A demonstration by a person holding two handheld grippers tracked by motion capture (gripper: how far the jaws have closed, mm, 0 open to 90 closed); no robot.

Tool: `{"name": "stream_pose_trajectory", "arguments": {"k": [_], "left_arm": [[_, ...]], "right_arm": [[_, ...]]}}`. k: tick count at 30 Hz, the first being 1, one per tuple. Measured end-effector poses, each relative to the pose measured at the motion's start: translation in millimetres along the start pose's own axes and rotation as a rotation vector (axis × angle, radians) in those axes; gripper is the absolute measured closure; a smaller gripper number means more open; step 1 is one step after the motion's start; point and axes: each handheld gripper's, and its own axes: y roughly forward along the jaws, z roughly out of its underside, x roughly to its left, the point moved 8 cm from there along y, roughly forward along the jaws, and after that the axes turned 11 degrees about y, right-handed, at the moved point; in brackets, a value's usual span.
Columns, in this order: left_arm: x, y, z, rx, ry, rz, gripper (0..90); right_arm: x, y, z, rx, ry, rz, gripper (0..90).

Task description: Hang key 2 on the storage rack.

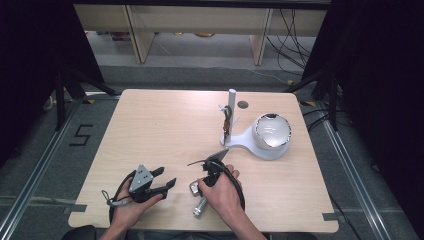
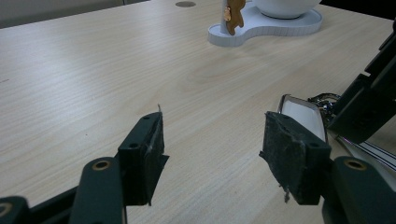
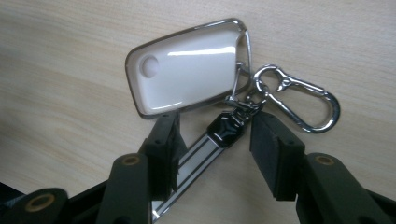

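A white key fob with a chrome rim lies flat on the wooden table. A silver carabiner and a black-and-chrome strap are attached to it. My right gripper is open, tilted down over the strap, with one jaw on each side of it. In the high view the key fob sits at the front centre under my right gripper. My left gripper is open and holds nothing, just left of it. The left gripper points towards the key fob.
A white stand with an upright post and a round white bowl stands at the back right. A small brown bear figure hangs on the post. A dark round hole marks the table behind it.
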Motion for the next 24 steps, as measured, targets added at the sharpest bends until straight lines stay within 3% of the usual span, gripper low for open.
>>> {"name": "stream_pose_trajectory", "arguments": {"k": [2,4,6,7,9,10,12,13,14,17,24], "left_arm": [[0.3,0.4,-0.3,-0.008,-0.003,0.000,38.3],[0.8,-0.1,0.0,-0.002,-0.005,-0.004,38.3],[1.0,0.0,0.4,0.001,-0.006,-0.005,38.3],[0.9,0.0,0.5,0.001,-0.005,-0.005,38.3],[0.3,0.0,0.1,0.000,-0.004,-0.003,38.4],[0.3,0.3,-0.4,-0.008,-0.001,0.001,38.4],[1.0,-0.9,-0.4,-0.002,0.001,-0.006,38.4],[1.3,-0.9,-0.5,-0.004,0.001,-0.006,38.4],[1.9,-1.1,-0.4,-0.004,0.001,-0.007,38.4],[2.1,-1.0,-0.1,-0.004,0.001,-0.006,38.4],[2.4,-1.3,-0.1,-0.006,-0.005,-0.009,38.3]], "right_arm": [[1.1,0.9,0.6,0.010,-0.031,0.002,54.1],[1.9,2.8,2.6,0.022,-0.023,0.023,54.8],[1.1,4.1,3.4,0.014,-0.060,0.040,55.6],[1.9,3.3,6.5,0.032,-0.033,0.063,55.7],[5.4,3.6,8.5,0.036,-0.069,0.035,57.3],[4.0,3.7,8.3,0.023,-0.074,0.091,60.1],[3.2,2.2,9.6,0.032,-0.086,0.127,65.4],[0.4,1.9,8.0,0.038,-0.130,0.115,67.6],[0.7,1.2,9.1,0.043,-0.108,0.118,69.0],[-6.7,-0.5,6.3,0.058,-0.113,0.114,73.8],[-25.7,-4.6,-3.5,0.056,-0.134,0.086,73.7]]}}
